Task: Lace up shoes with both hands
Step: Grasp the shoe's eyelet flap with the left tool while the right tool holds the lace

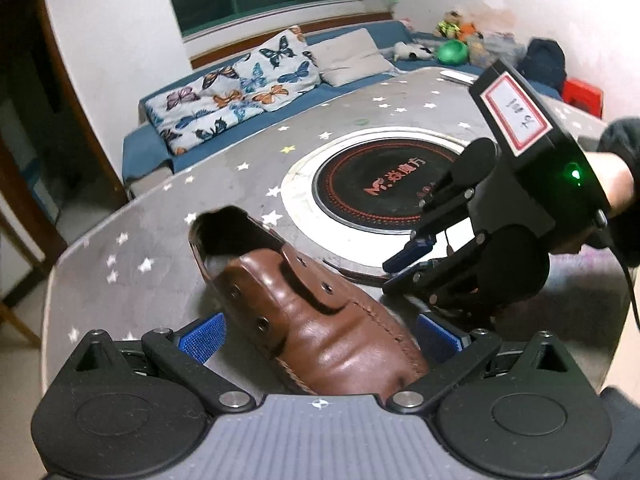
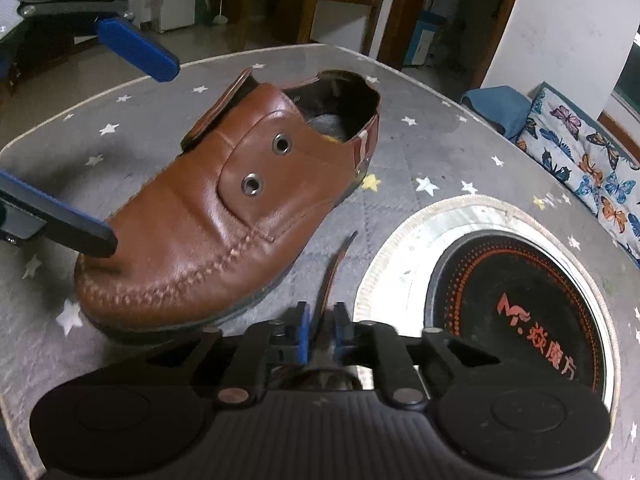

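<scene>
A brown leather shoe [image 2: 208,216] lies on the grey star-print table [image 2: 420,152], with two empty metal eyelets facing up and no lace threaded. My left gripper [image 1: 320,336] stands wide open around the toe [image 1: 340,344]. One of its fingers [image 2: 60,226] touches the toe tip and the other finger [image 2: 138,54] hangs clear of the shoe. My right gripper [image 2: 321,316] [image 1: 392,274] hovers beside the shoe's sole. Its jaws are a narrow gap apart, and a thin brown lace [image 2: 334,272] runs up between the pads, not visibly pinched.
A round black induction hob [image 2: 516,320] in a white ring is set into the table, right of the shoe. A blue sofa with butterfly cushions [image 1: 240,84] stands beyond the table's far edge. A hand [image 1: 612,184] holds the right gripper.
</scene>
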